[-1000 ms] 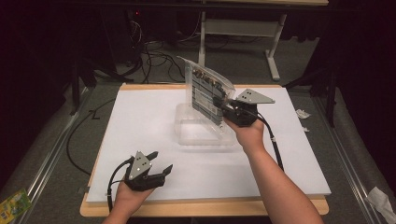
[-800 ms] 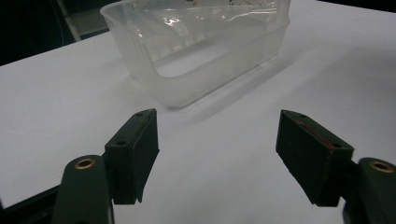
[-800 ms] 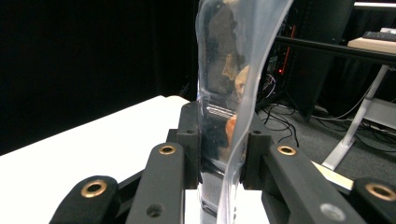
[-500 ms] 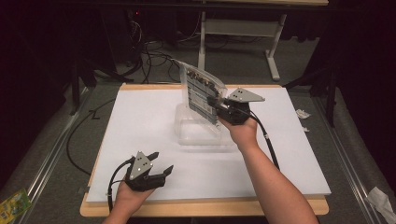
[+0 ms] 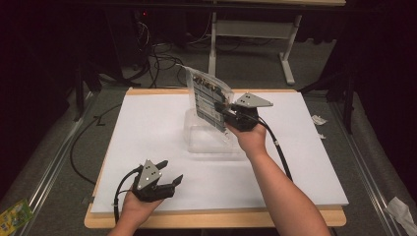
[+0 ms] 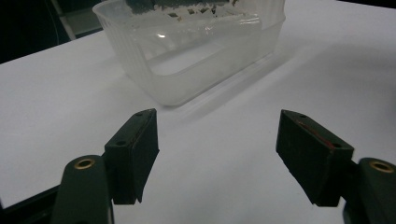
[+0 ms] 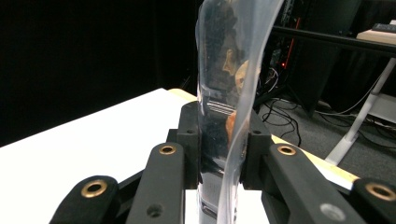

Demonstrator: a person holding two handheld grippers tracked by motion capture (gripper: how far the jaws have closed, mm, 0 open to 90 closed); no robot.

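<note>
Right tongs (image 5: 222, 109) are pinching a clear snack bag (image 5: 208, 98), holding it upright above the clear plastic tub (image 5: 209, 140) on the desk (image 5: 295, 162). Left tongs (image 5: 169, 177) are resting spread and empty. Lowering the bag into the tub is seemingly remaining.

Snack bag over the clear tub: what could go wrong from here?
1. The right tongs pinch the snack bag only at one edge, so the slick plastic might slip or swing.
2. The bag hangs tilted above the clear tub and could catch the rim or tip the light tub.
3. The left tongs rest open, away from the tub, so nothing steadies it.
</note>
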